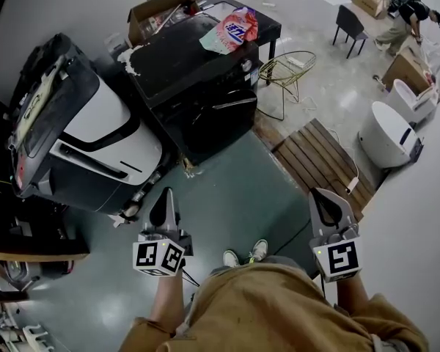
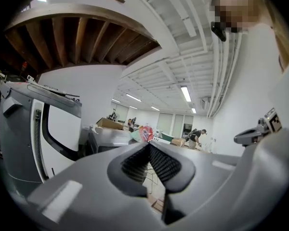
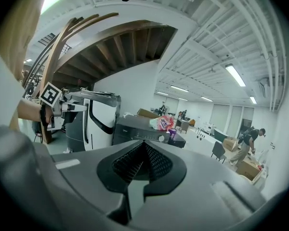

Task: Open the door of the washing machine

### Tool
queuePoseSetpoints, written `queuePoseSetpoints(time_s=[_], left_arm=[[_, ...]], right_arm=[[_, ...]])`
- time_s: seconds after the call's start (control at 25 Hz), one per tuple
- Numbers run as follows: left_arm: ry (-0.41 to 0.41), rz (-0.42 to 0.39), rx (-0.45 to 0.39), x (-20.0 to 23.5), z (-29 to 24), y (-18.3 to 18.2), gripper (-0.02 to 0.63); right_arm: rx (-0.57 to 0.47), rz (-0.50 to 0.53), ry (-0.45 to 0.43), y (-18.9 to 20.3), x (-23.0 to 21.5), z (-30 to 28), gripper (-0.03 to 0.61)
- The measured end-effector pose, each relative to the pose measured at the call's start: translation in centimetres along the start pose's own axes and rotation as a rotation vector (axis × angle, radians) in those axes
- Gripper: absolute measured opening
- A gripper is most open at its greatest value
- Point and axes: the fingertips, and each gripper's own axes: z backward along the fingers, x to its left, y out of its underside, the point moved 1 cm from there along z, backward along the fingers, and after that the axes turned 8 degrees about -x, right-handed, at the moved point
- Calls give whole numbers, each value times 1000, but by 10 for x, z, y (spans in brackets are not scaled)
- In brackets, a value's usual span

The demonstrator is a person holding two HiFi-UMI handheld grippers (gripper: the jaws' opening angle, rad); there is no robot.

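The black washing machine [image 1: 198, 86] stands ahead of me on the floor, its dark front door [image 1: 216, 119] closed and facing me. A pink detergent bag [image 1: 233, 29] lies on its top. In the right gripper view the machine [image 3: 139, 131] sits beyond the jaws, and in the left gripper view it [image 2: 111, 137] shows far off. My left gripper [image 1: 166, 192] is shut and empty, held low a good way short of the machine. My right gripper [image 1: 320, 195] is also shut and empty, off to the right over the floor. Neither touches anything.
A big grey-and-white appliance [image 1: 81, 138] stands at the left, close to my left gripper. A wire chair [image 1: 286, 75], a wooden pallet [image 1: 323, 160] and a white round unit [image 1: 385, 134] are to the right. A cardboard box [image 1: 158, 9] sits behind. A person [image 1: 407, 13] bends over far right.
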Motion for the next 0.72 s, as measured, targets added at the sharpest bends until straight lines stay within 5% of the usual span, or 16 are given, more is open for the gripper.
queuePoseSetpoints(time_s=[0.28, 0.44, 0.72], left_arm=[[-13, 21, 6, -7, -8, 7, 60], [-18, 25, 11, -13, -16, 8, 60], [-37, 14, 23, -27, -22, 11, 60]], right_arm=[[20, 36, 20, 13, -22, -5, 18], [39, 110, 22, 18, -40, -7, 235], [25, 32, -50, 43, -68, -17, 569]])
